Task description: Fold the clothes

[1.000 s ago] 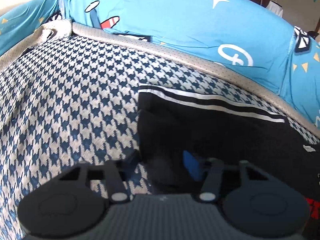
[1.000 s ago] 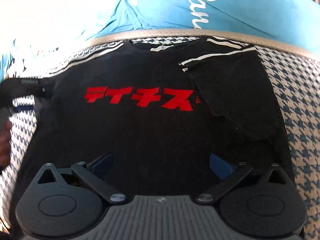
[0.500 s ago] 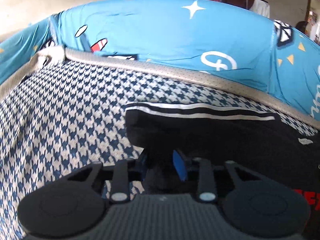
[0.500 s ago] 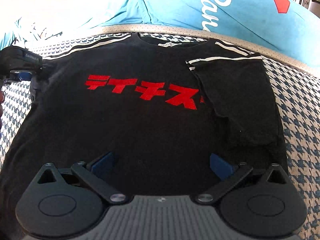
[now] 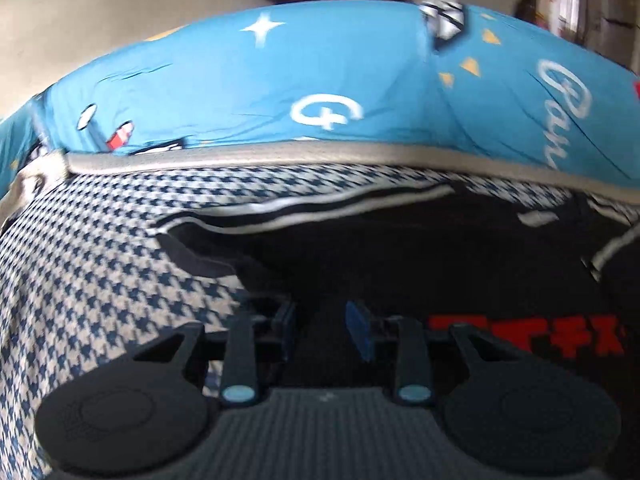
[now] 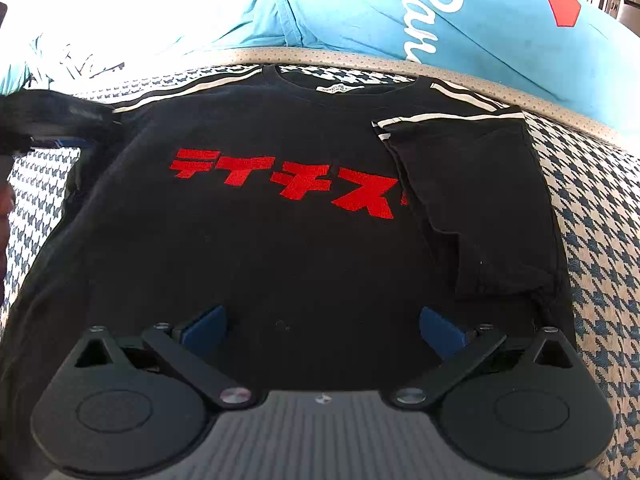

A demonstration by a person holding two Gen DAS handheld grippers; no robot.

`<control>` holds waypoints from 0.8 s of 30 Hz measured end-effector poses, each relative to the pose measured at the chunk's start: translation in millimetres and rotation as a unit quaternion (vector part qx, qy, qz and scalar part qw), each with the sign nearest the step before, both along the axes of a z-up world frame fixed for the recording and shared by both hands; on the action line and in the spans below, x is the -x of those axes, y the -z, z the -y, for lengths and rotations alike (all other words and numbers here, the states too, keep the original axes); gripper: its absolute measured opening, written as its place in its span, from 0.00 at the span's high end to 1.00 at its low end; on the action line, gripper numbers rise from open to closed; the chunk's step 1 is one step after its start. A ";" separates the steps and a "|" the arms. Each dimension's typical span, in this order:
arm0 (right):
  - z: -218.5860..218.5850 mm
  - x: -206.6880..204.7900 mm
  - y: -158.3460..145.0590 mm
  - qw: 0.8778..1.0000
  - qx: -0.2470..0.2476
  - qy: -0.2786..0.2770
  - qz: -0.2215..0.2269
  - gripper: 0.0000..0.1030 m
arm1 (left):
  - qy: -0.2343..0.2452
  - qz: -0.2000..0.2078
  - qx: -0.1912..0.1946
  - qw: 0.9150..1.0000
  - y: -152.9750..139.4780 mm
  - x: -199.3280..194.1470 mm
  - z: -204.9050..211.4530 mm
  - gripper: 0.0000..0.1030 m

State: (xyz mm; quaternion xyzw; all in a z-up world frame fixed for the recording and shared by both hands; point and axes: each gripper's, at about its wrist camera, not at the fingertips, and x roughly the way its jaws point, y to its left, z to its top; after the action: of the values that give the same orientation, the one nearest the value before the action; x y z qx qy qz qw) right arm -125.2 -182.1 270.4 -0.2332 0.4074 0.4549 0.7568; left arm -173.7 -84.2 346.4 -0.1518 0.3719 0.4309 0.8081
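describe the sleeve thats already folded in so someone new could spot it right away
On the houndstooth cushion lies a black t-shirt with red lettering across the chest. The folded sleeve lies flat over the shirt's body just right of that lettering in the right wrist view. Its white stripes turn a corner; the other sleeve is still out.

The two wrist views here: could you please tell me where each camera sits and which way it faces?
Left wrist: on the left hand-held gripper, above the shirt's left sleeve, facing the blue cushions; its fingers pinch black cloth.
Right wrist: on the right hand-held gripper, jaws open, over the hem of the black T-shirt, facing the collar; the left hand-held gripper shows at the far left.
Shared: T-shirt, red lettering, houndstooth cover, cushions.
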 end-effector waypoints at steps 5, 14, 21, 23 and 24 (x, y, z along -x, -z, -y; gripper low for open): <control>-0.5 -0.3 0.5 1.000 0.001 -0.001 0.001 0.00 | 0.083 -0.029 -0.025 0.996 6.6 -18.3 37.0 0.34; -0.7 1.1 1.3 1.000 0.001 -0.001 0.004 0.00 | 0.032 0.032 0.003 0.999 -12.5 3.1 16.9 0.25; -1.9 1.1 1.4 1.000 0.001 -0.001 0.005 0.00 | -0.078 0.090 0.055 0.991 -15.6 54.0 -40.7 0.23; -1.8 1.4 1.4 1.000 0.001 -0.001 0.005 0.00 | -0.102 0.093 0.065 0.988 -12.3 63.1 -53.0 0.23; -1.8 1.3 1.5 1.000 0.001 -0.001 0.005 0.00 | -0.112 0.096 0.070 0.987 -10.2 67.2 -57.5 0.23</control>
State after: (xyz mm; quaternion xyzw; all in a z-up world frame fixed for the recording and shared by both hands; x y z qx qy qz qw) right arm -126.4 -180.2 268.9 -0.2370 0.4039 0.4539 0.7581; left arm -240.9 -26.7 356.7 -0.2894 0.3030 0.4747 0.7740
